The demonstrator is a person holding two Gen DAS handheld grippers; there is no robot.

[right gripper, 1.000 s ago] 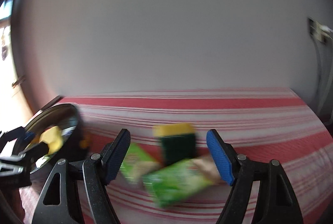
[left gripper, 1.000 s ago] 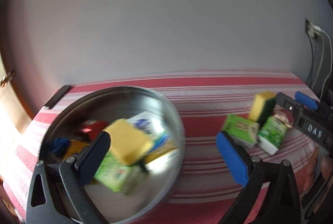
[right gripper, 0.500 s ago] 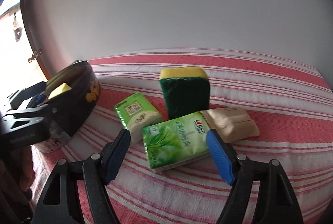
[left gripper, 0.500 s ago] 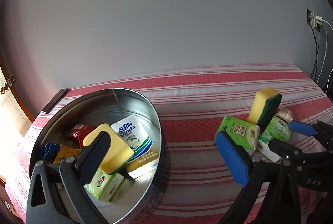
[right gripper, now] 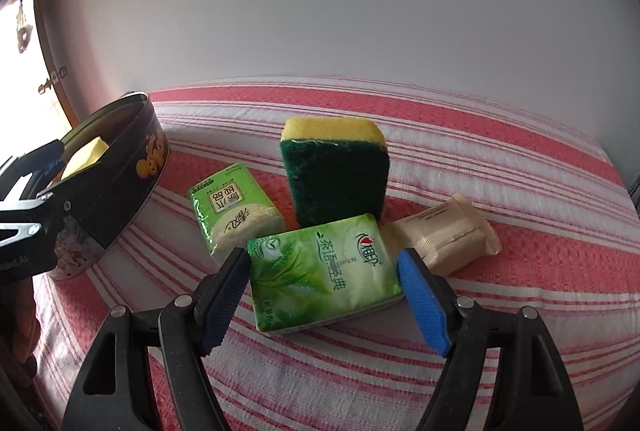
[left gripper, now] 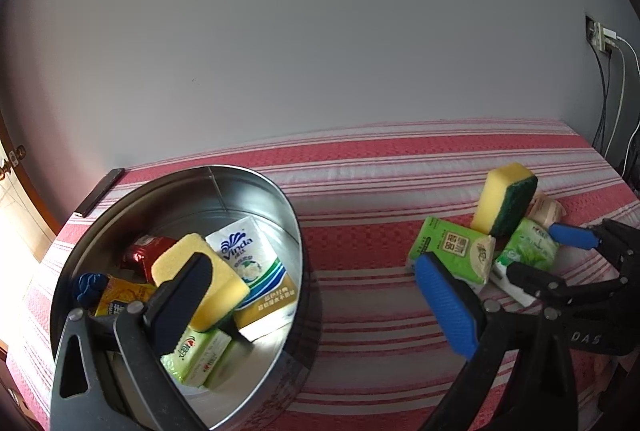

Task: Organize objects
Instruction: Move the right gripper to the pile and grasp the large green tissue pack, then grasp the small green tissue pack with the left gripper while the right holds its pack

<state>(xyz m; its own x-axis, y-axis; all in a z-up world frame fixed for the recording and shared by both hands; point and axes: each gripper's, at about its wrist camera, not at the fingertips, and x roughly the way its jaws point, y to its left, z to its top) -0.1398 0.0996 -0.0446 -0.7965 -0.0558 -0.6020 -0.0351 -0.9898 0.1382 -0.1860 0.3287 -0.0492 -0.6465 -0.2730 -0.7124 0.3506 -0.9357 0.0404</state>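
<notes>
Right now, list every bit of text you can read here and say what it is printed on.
"Vinda": white tissue pack inside the round tin.
"OPEN": green tea-leaf tissue pack between the right tongs.
"DAS": body of the right tongs, seen from the left wrist.
Chinese print on both green packs, including the smaller tissue pack, and text on the beige wrapper: not legible to me.

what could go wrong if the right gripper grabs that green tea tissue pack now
The right gripper is open, with its fingers either side of the flat green tea-print tissue pack.

1. The upright yellow-and-green sponge stands right behind the pack, seemingly touching it; lifting may topple it.
2. The beige wrapped packet sits beside the right finger, which could catch or nudge it.
3. The soft pack may buckle or slip when squeezed.
</notes>
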